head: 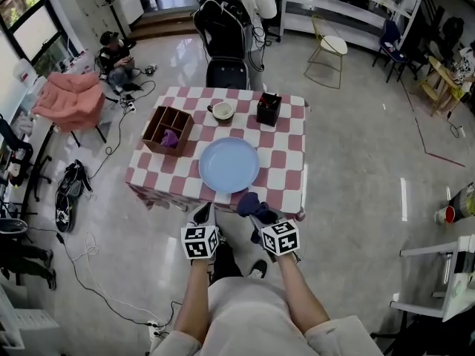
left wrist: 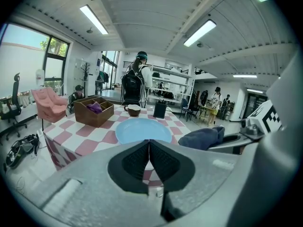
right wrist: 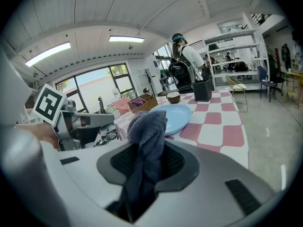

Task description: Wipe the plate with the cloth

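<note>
the right gripper (right wrist: 150, 161) is clamped on a dark blue cloth (right wrist: 147, 126), which bunches up above its jaws at the near edge of the red-and-white checked table (head: 286, 162). the left gripper (left wrist: 149, 155) hangs just beside it, jaws pressed together on nothing. the light blue plate (head: 228, 165) lies flat near the table's front edge, right ahead of the cloth. behind it stand a wooden divided box (head: 158, 128) holding something purple (head: 170, 138), a brown cup (head: 222, 111) and a black holder (head: 268, 110). a person with a backpack (head: 223, 21) stands at the far side.
</note>
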`<act>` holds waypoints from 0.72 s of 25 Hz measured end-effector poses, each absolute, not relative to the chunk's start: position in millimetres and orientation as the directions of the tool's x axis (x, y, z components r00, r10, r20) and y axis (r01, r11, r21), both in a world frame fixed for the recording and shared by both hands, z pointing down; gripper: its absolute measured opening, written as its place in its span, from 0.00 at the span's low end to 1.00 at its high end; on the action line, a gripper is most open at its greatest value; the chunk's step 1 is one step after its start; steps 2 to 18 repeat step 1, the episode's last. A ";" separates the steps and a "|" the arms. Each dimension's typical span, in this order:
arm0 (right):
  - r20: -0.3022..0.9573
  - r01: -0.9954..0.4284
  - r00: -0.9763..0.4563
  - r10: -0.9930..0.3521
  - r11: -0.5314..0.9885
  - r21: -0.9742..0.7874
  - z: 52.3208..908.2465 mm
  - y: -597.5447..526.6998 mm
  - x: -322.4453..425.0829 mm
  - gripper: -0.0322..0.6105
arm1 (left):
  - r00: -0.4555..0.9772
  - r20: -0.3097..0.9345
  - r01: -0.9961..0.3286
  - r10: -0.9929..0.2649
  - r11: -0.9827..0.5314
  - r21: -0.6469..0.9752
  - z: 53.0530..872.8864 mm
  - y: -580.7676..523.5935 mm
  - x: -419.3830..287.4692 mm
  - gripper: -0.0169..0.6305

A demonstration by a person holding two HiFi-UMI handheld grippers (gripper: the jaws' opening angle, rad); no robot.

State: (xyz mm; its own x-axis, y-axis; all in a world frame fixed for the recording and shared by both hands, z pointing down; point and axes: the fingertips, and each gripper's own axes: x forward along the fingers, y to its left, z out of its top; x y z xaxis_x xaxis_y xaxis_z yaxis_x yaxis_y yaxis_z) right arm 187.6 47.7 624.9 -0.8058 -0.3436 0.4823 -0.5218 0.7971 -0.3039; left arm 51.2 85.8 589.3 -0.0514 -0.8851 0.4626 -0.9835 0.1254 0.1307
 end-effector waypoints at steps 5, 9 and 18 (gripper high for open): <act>0.481 -0.522 -0.806 -0.344 0.797 -0.304 623.8 47.8 187.4 0.23 | -0.050 0.463 -0.984 -0.885 0.122 0.127 588.2 86.0 51.5 0.04; 0.481 -0.522 -0.806 -0.344 0.797 -0.304 623.8 47.8 187.4 0.23 | -0.050 0.463 -0.984 -0.885 0.122 0.127 588.2 86.0 51.5 0.04; 0.481 -0.522 -0.806 -0.344 0.797 -0.304 623.8 47.8 187.4 0.23 | -0.050 0.463 -0.984 -0.885 0.122 0.127 588.2 86.0 51.5 0.04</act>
